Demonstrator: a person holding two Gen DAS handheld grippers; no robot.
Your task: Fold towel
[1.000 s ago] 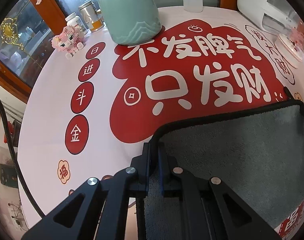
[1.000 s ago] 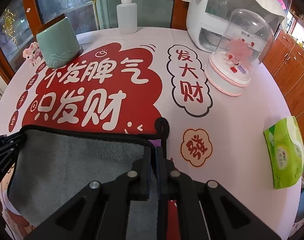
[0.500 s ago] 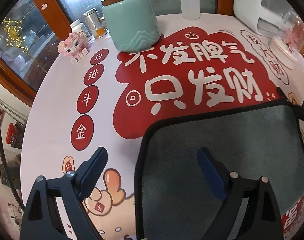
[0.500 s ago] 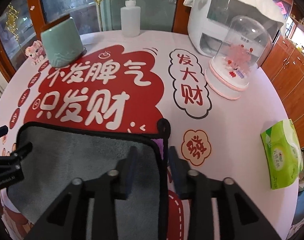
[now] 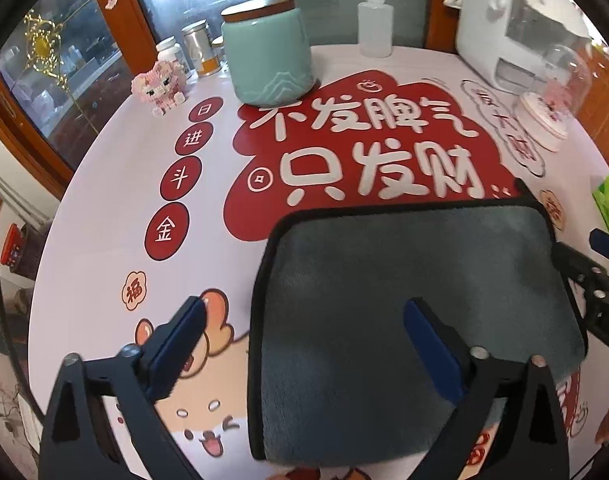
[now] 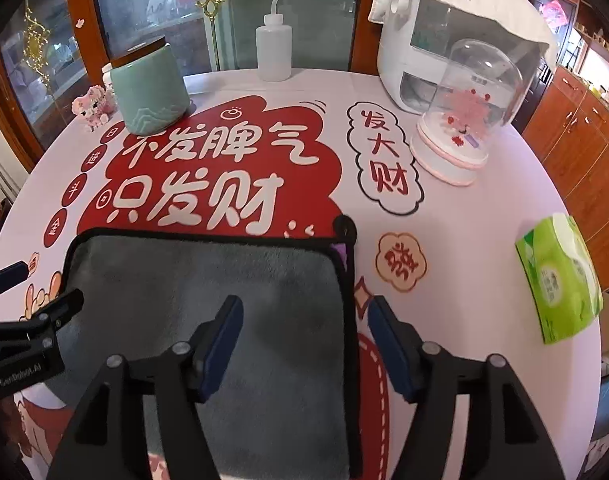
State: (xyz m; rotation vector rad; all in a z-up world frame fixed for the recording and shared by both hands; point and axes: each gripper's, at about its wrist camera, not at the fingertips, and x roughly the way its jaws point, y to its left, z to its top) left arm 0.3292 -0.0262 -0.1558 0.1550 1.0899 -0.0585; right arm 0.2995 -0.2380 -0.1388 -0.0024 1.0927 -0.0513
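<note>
towel [image 5: 416, 304] lies flat on table [image 5: 104, 216], centre to 5 o'clock in left view | left gripper [image 5: 304, 332] now wide, has released far-left corner | right gripper [image 6: 302, 334] wide astride right edge, released too | fold laid; next fold likely pending

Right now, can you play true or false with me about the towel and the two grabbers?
1. The grey towel lies flat on the table. True.
2. The left gripper pinches the towel. False: its fingers are spread open, holding nothing.
3. The right gripper is open. True.
4. The green tissue pack sits on the towel. False: it lies apart, near the table's right edge.
</note>
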